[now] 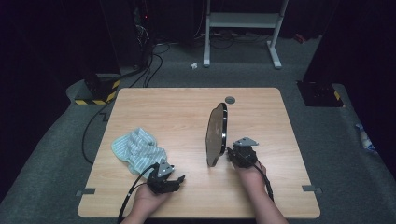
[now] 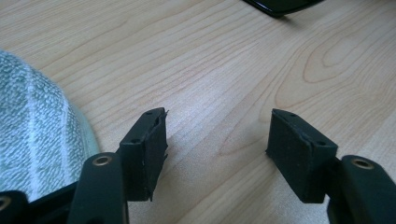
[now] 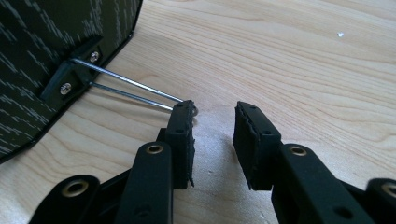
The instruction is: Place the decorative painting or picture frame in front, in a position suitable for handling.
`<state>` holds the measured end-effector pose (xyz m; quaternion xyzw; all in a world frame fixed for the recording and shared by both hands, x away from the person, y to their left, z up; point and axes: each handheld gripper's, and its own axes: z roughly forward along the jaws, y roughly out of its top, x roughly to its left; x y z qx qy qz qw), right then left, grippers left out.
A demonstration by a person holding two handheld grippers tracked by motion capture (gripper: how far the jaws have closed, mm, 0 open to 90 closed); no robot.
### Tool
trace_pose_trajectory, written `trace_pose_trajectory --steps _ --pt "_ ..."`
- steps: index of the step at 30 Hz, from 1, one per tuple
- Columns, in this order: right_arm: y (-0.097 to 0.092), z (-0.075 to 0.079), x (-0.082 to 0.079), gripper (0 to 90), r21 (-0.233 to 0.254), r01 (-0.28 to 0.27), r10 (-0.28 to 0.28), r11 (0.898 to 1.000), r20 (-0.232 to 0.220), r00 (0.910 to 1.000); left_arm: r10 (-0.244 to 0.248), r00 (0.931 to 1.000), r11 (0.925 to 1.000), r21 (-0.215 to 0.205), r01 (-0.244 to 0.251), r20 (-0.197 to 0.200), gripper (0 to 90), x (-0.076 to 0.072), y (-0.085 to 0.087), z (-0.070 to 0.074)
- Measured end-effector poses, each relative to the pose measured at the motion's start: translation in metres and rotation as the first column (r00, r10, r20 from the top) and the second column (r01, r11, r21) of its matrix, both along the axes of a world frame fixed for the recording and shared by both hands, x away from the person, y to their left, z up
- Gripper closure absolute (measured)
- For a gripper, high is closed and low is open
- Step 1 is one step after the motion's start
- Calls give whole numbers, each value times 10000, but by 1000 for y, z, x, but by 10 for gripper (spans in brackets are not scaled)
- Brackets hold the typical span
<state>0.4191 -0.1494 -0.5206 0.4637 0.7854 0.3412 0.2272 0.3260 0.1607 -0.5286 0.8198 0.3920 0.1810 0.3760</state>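
Observation:
A round mirror (image 1: 215, 135) stands upright, edge-on, right of the table's middle. In the right gripper view its dark patterned back (image 3: 46, 46) is at the left, propped on a thin wire stand (image 3: 130, 88). My right gripper (image 1: 232, 154) is just right of the mirror's near end. It stands open (image 3: 215, 121), with the wire's tip touching or just beside the left pad's end and nothing between the jaws. A striped pale-green cloth (image 1: 137, 149) lies crumpled at the left. My left gripper (image 1: 179, 182) is open (image 2: 217, 135) over bare wood, the cloth (image 2: 32, 126) to its left.
The wooden table (image 1: 187, 107) has a grey round cap (image 1: 229, 99) near its far edge and grey tape marks (image 1: 85, 192) (image 1: 310, 188) at the near corners. Beyond it on the floor are cables and a white frame (image 1: 243, 21).

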Motion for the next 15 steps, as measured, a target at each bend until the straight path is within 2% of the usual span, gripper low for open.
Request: trace_pose_trajectory --steps 15 --pt "7 -3 4 677 -137 -35 34 9999 -99 9999 9 10000 10000 -5 -9 1 376 0 0 0"
